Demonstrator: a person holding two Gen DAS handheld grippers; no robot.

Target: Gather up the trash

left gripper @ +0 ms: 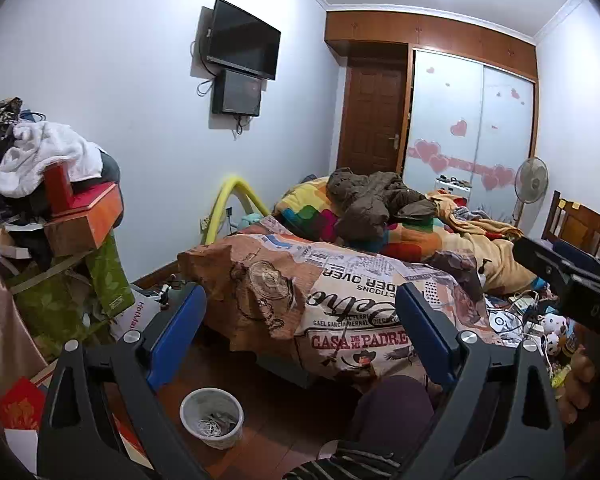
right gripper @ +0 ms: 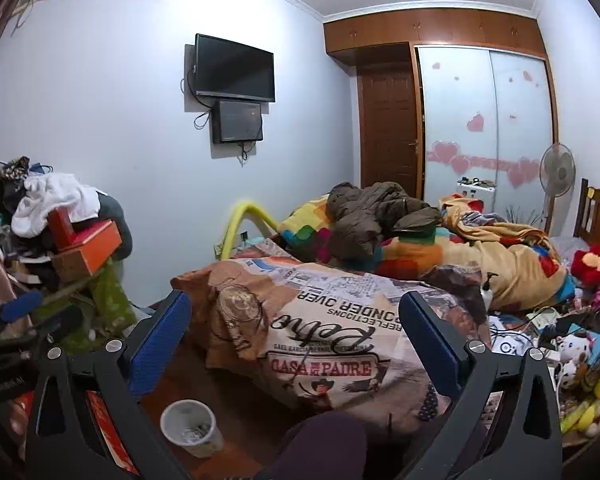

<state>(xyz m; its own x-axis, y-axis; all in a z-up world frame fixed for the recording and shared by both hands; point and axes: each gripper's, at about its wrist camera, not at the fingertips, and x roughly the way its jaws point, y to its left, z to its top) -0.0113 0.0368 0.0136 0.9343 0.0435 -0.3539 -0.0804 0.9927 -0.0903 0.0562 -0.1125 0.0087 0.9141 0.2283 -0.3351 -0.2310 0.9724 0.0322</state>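
The waste bin (left gripper: 212, 418) is a small pale mesh bucket standing upright on the wooden floor (left gripper: 268, 412) just off the foot corner of the bed (left gripper: 340, 320), with a few scraps and a coil of something light in its bottom; I judge it light, thin-walled and easy to tip, so I would pinch its rim and not squeeze the wall; what loose trash lies about I cannot pick out. The left gripper (left gripper: 300, 332) hangs above it with both blue pads spread wide and nothing between them; the bin sits below, nearer the left pad. The right gripper (right gripper: 296, 340) is likewise gaping and empty; there the bin (right gripper: 190, 426) lies low beside the left pad.
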